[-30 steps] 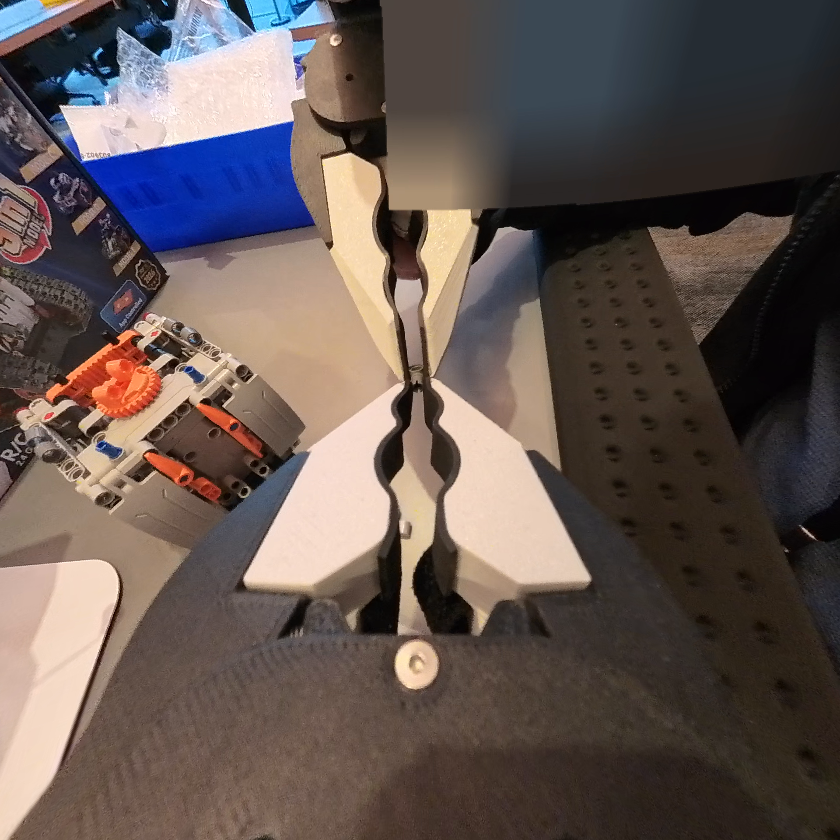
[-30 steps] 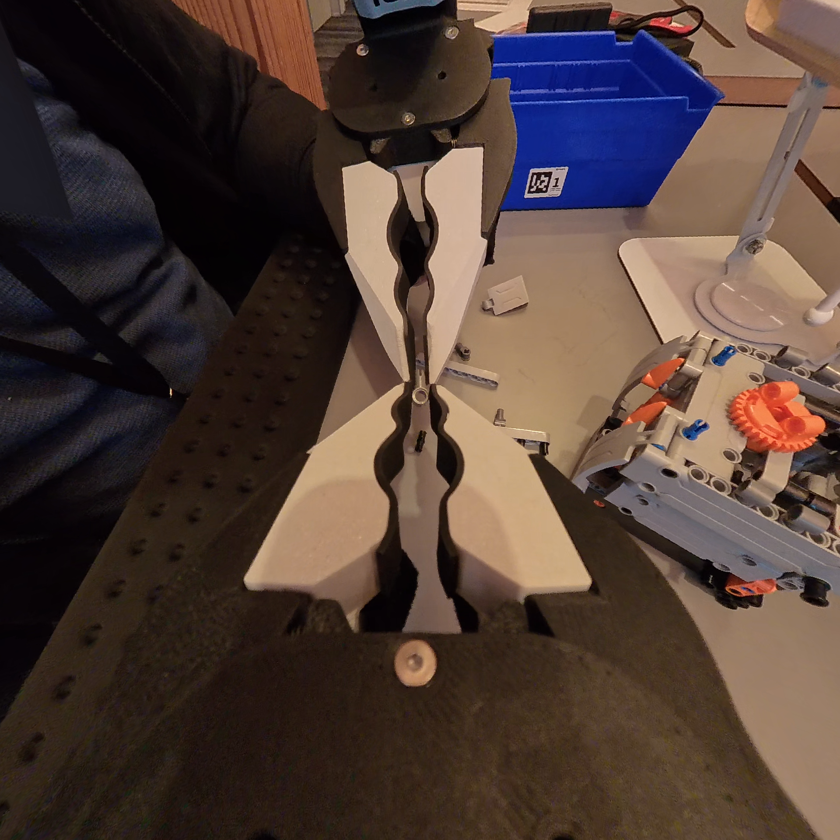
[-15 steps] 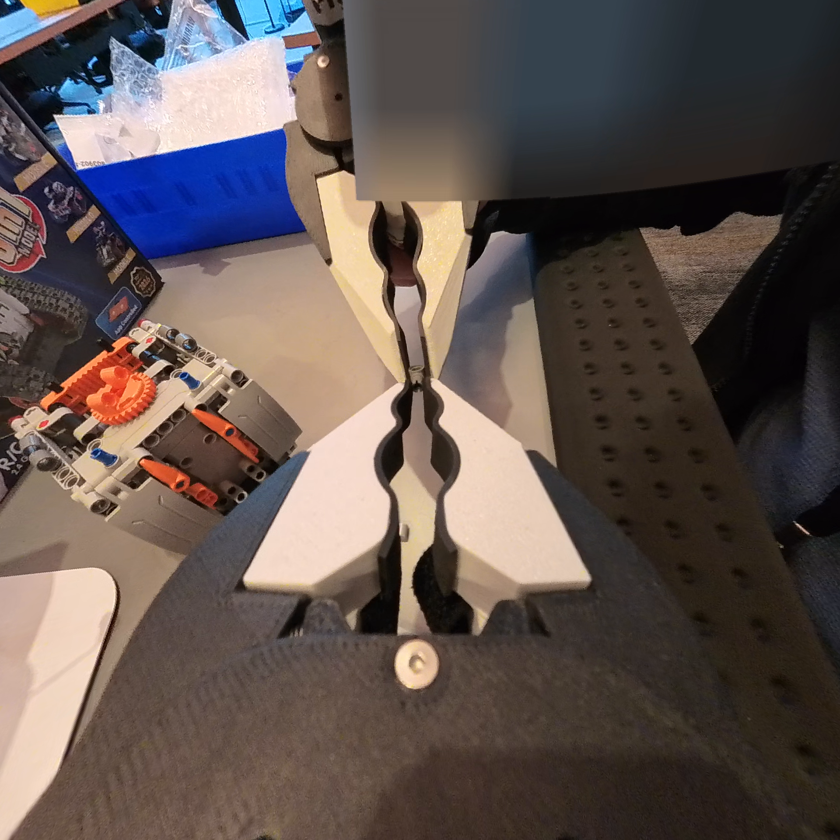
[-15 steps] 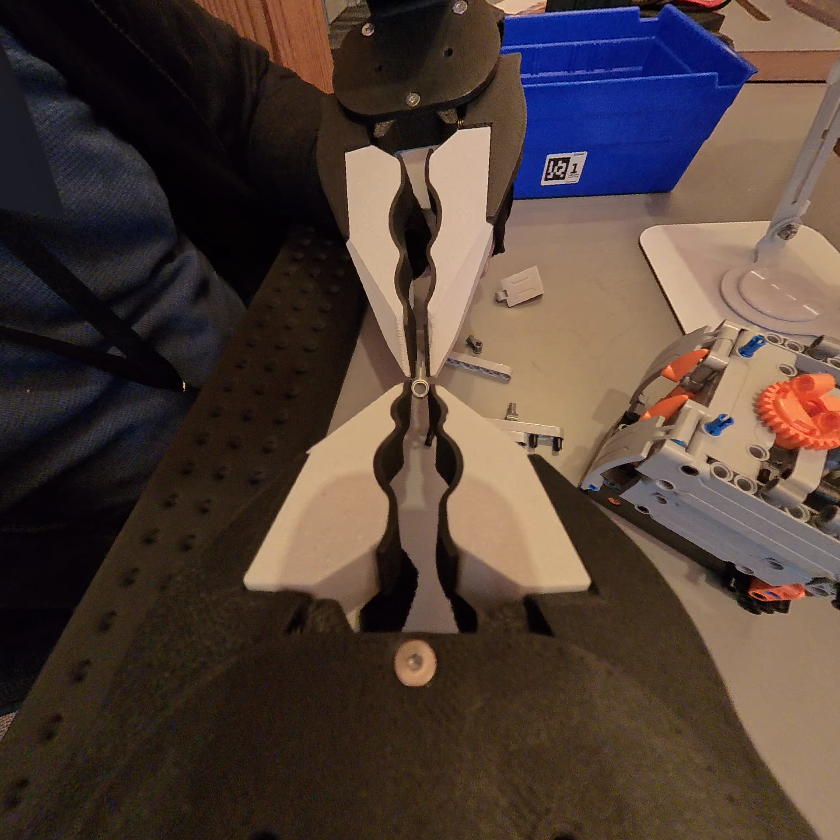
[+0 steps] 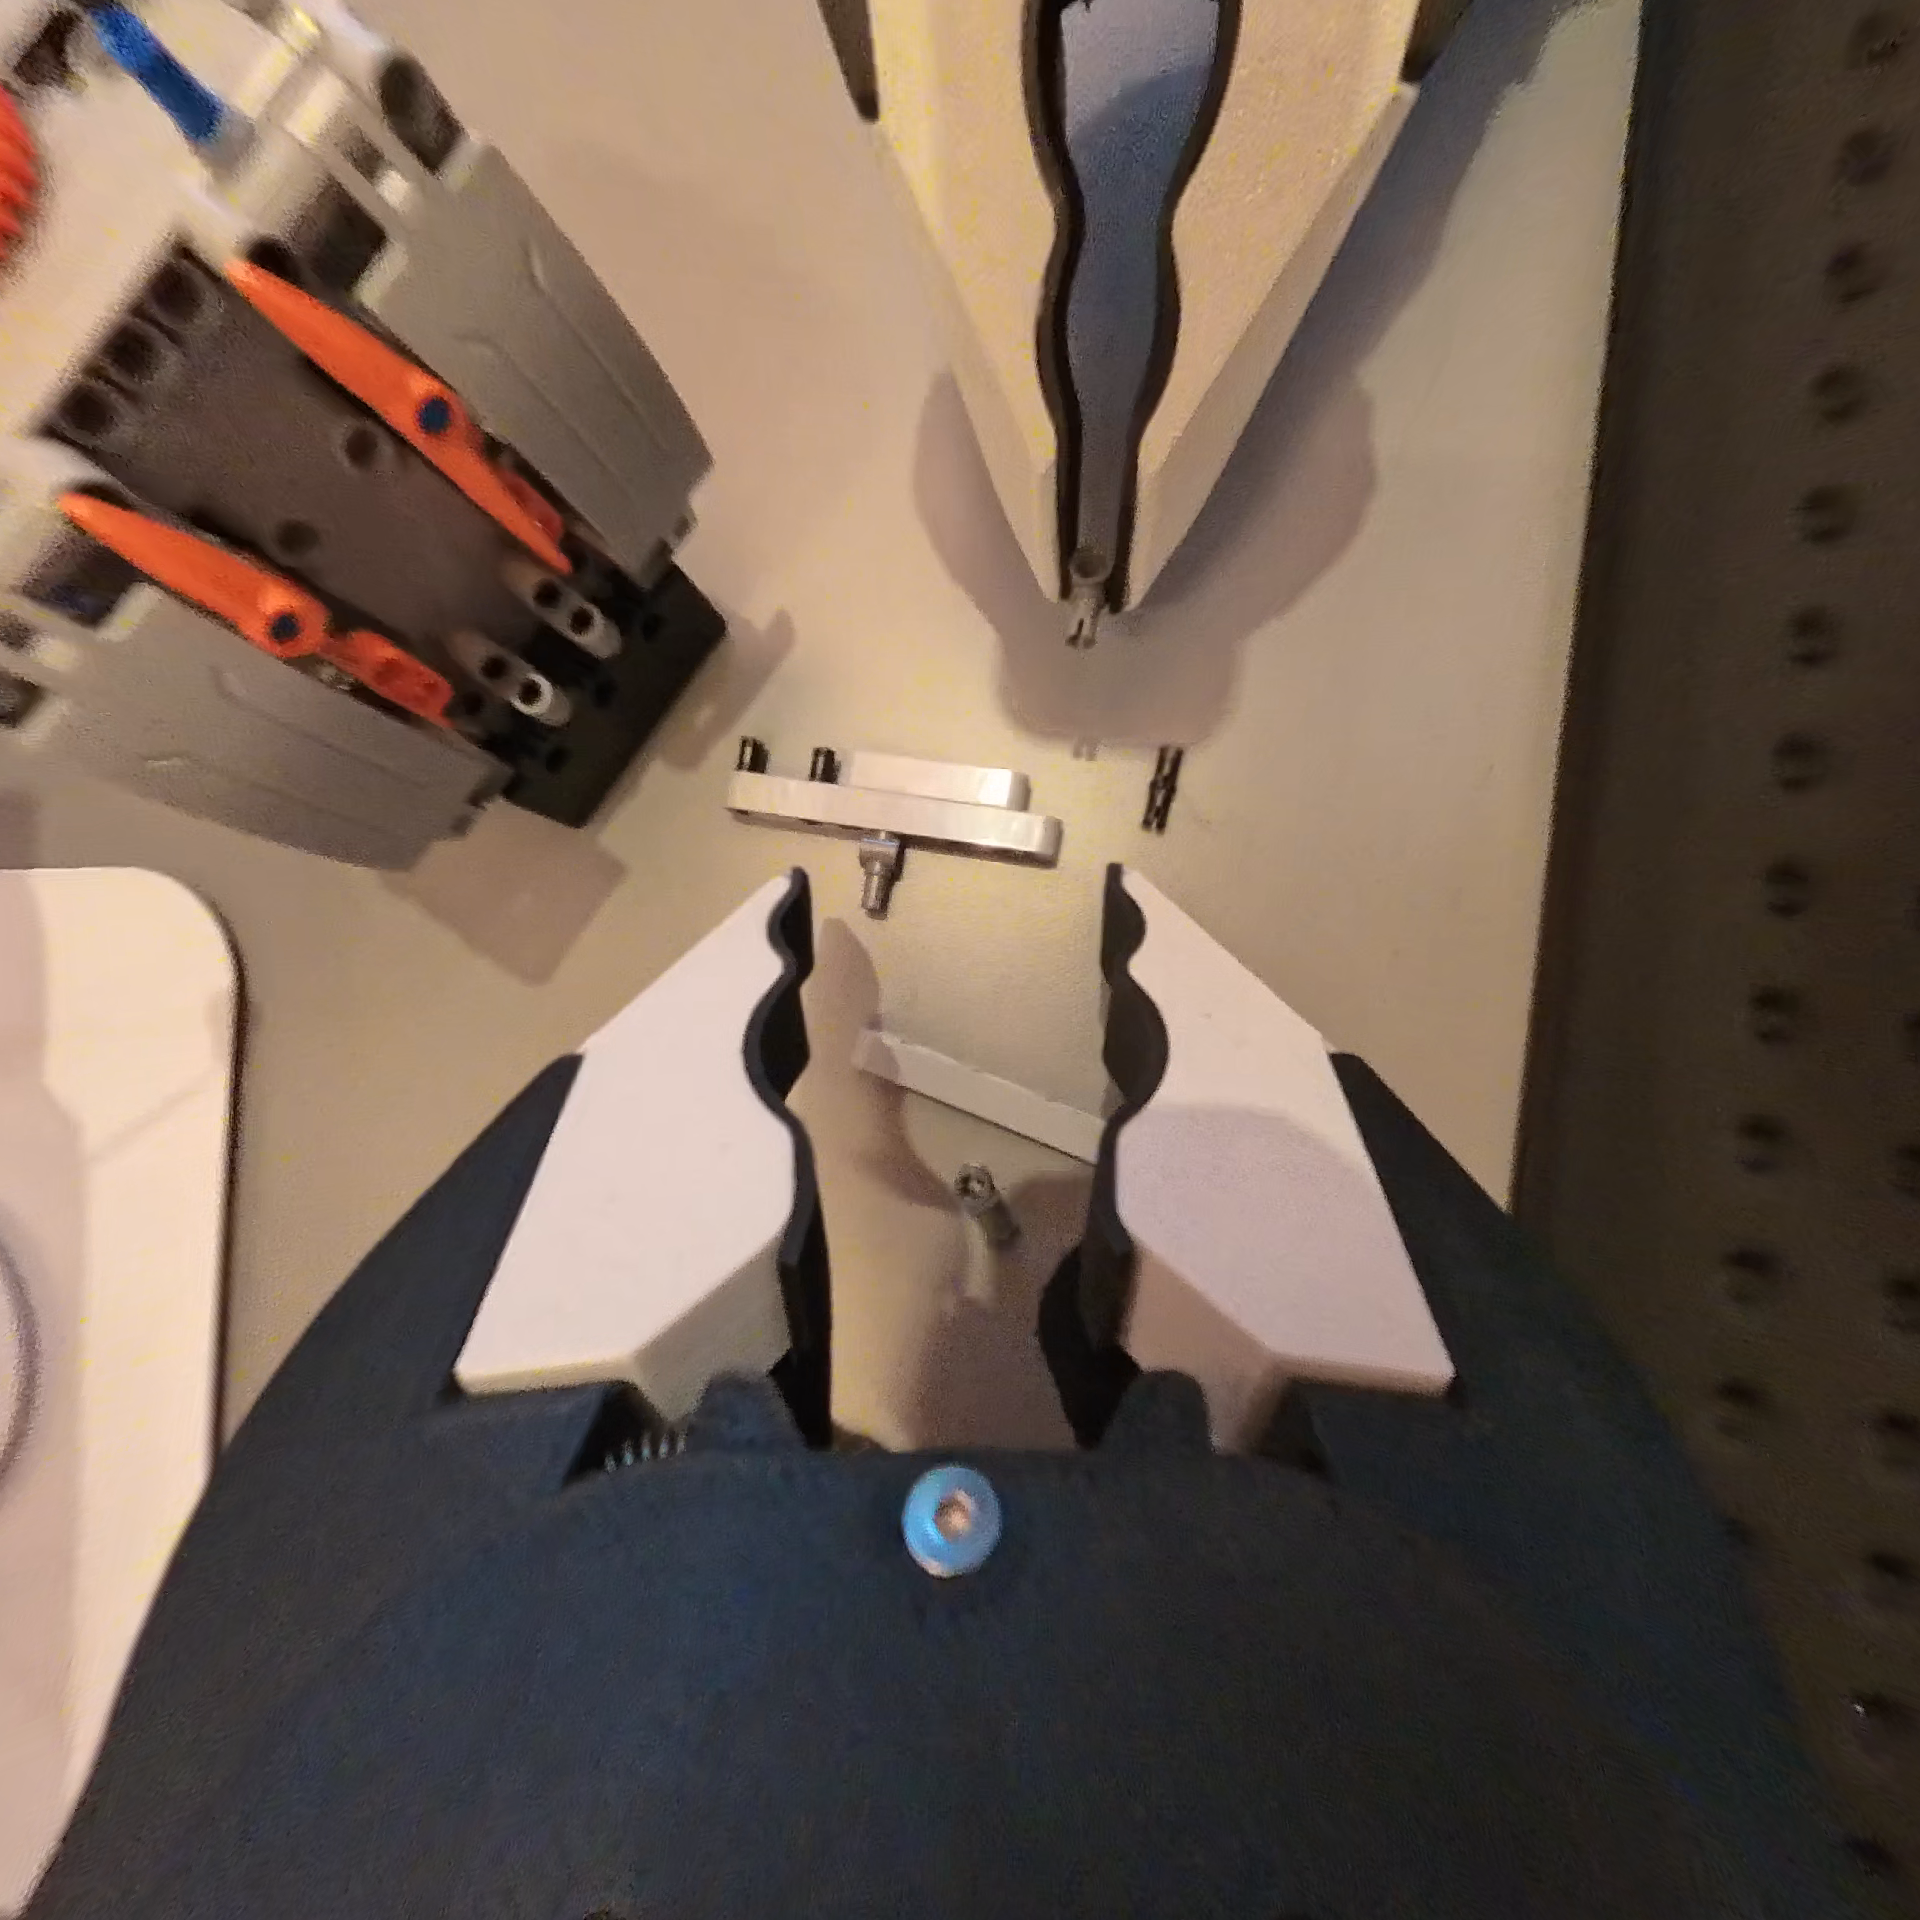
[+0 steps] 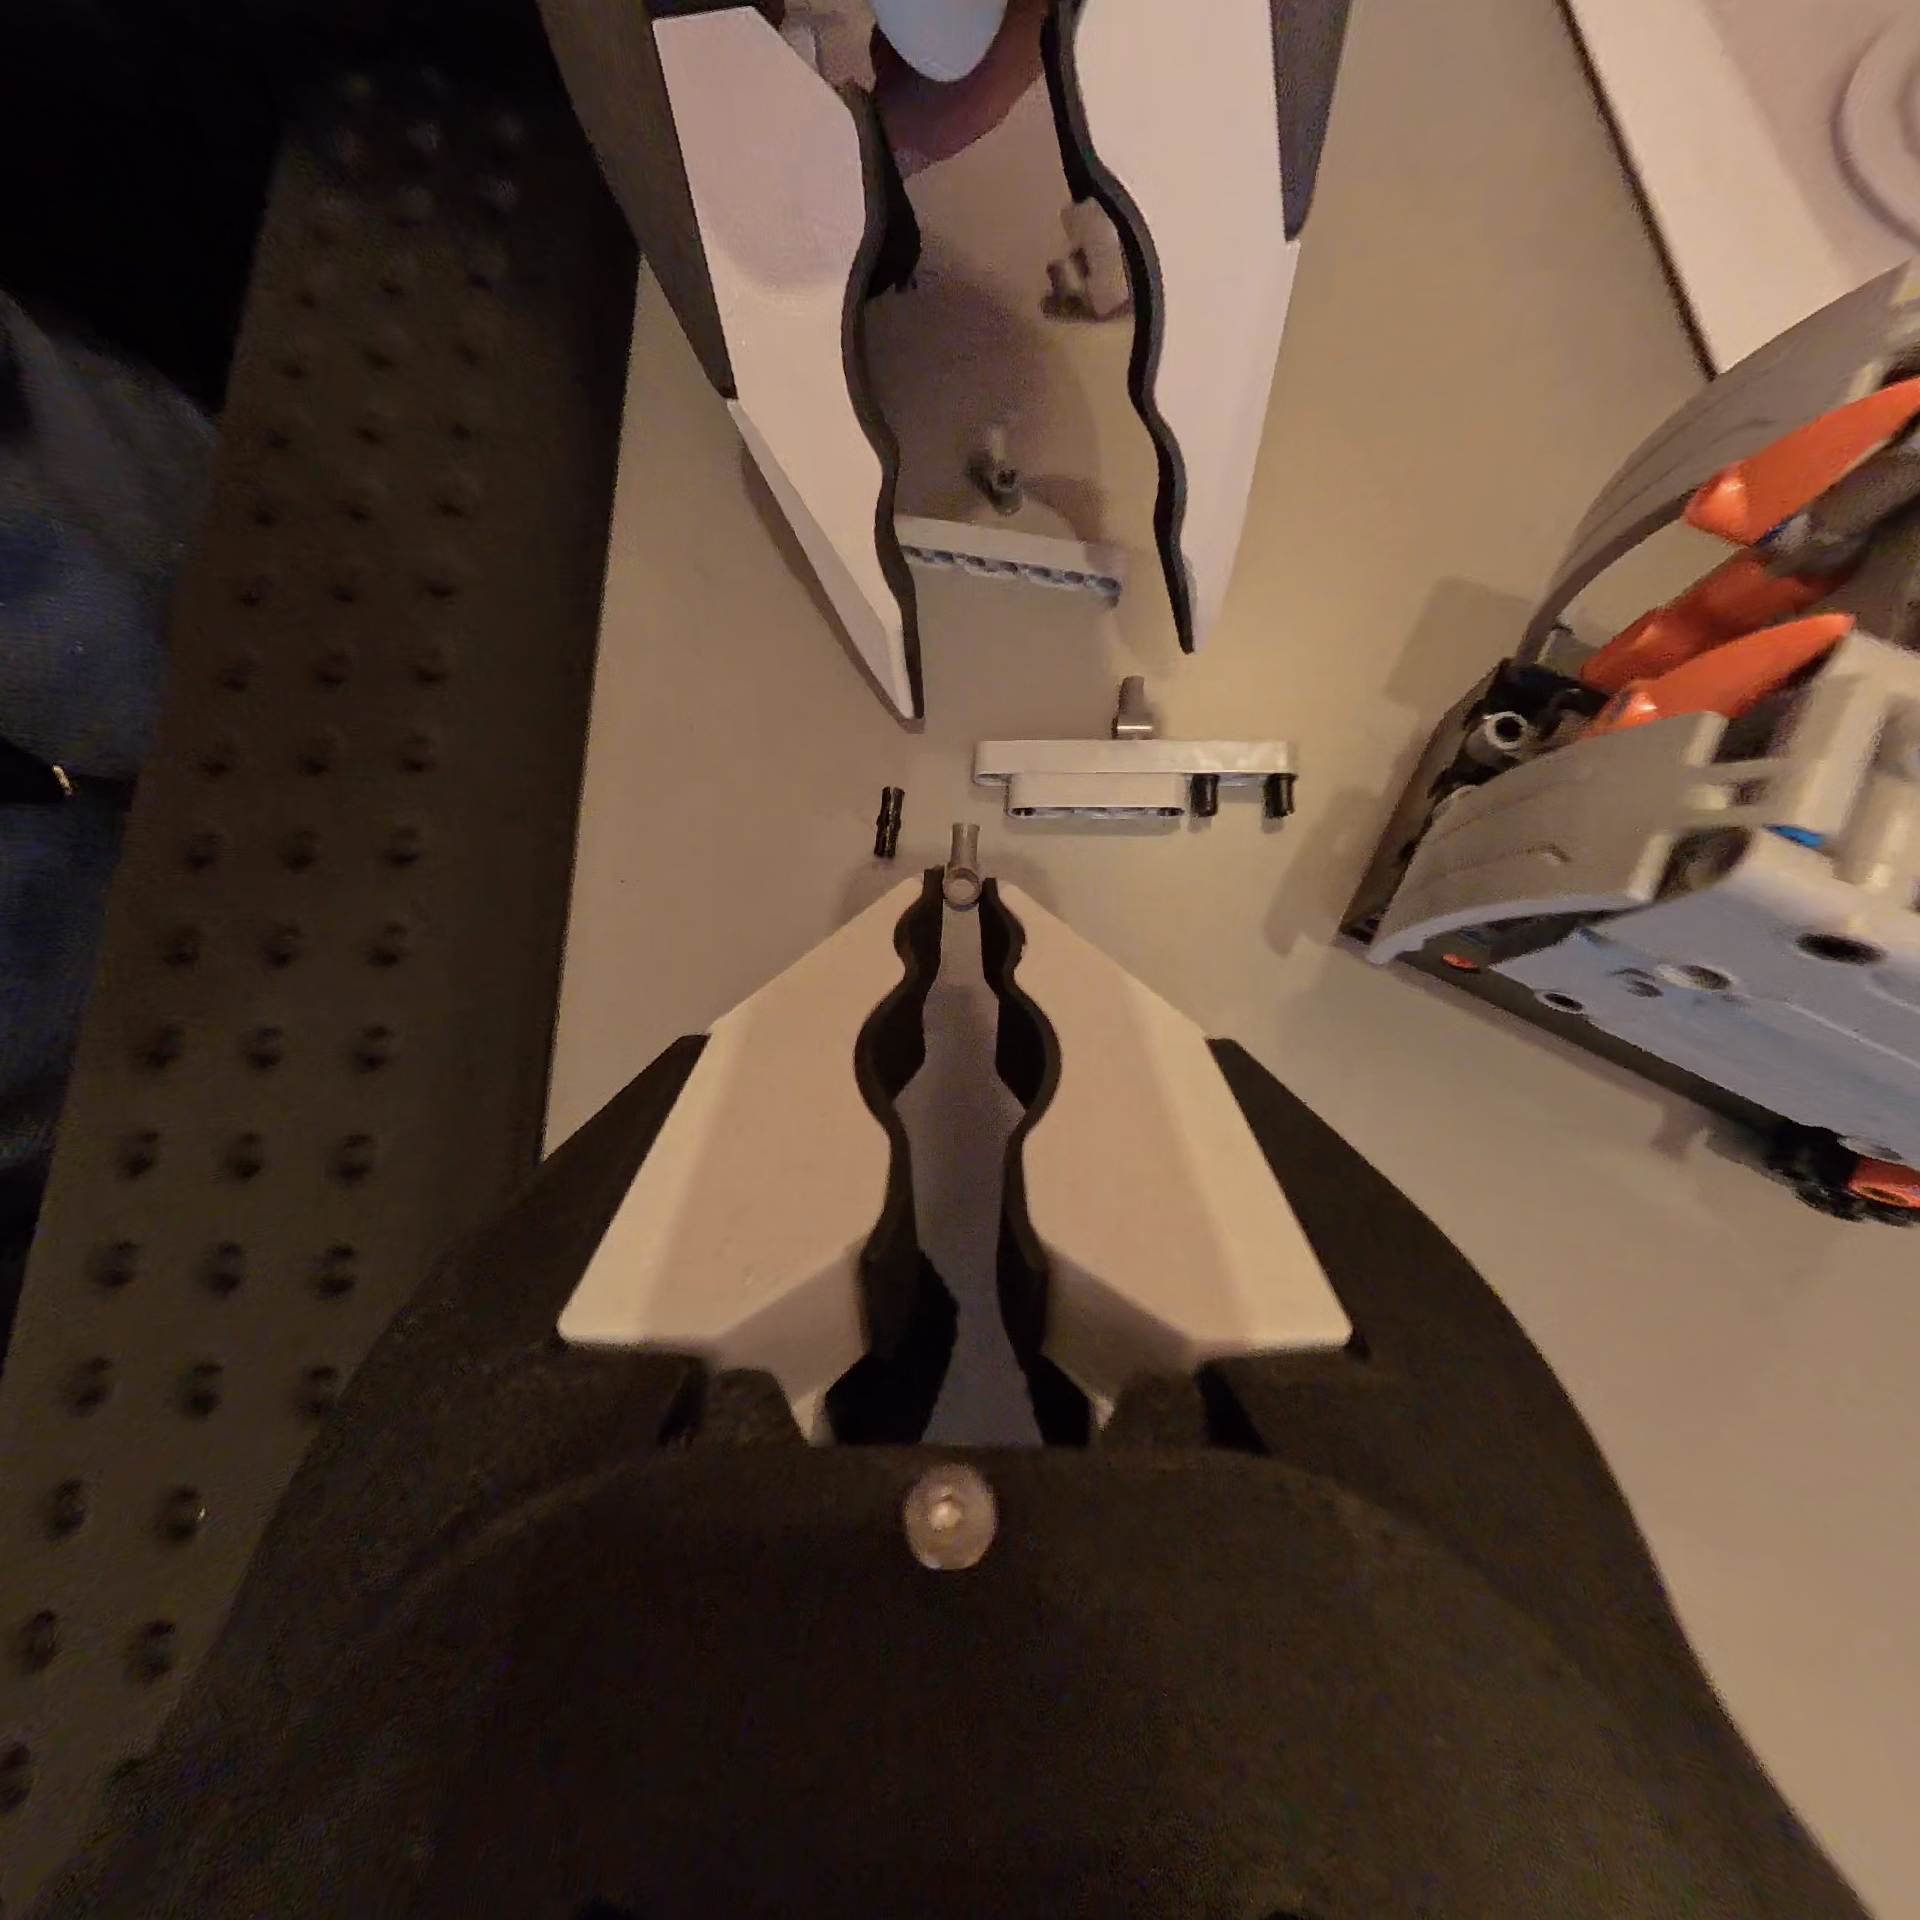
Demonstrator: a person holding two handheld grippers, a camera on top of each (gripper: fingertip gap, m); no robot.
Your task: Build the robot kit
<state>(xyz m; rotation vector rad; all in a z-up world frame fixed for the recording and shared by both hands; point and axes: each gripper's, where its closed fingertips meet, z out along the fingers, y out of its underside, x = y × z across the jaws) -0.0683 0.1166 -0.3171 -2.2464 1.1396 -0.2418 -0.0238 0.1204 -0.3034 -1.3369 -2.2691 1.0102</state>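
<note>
- Right gripper (image 6: 961,883) pinches a small grey connector (image 6: 963,871) by 1 end; a shallow hold, so it could slip.
- Left gripper (image 5: 951,883), spread and empty, hangs just beside the grey beam assembly (image 5: 894,810) near the table's (image 5: 831,312) mat-side edge; a nudge could scatter the loose black pin (image 5: 1162,788).

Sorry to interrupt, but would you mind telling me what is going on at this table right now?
A person holds two handheld grippers tip to tip over a grey table. The right gripper is shut on a small grey connector pin. The left gripper is open, its jaws spread above a flat grey beam. Between them lie a loose grey beam assembly and a small black pin. A partly built grey and orange brick vehicle sits alongside.
</note>
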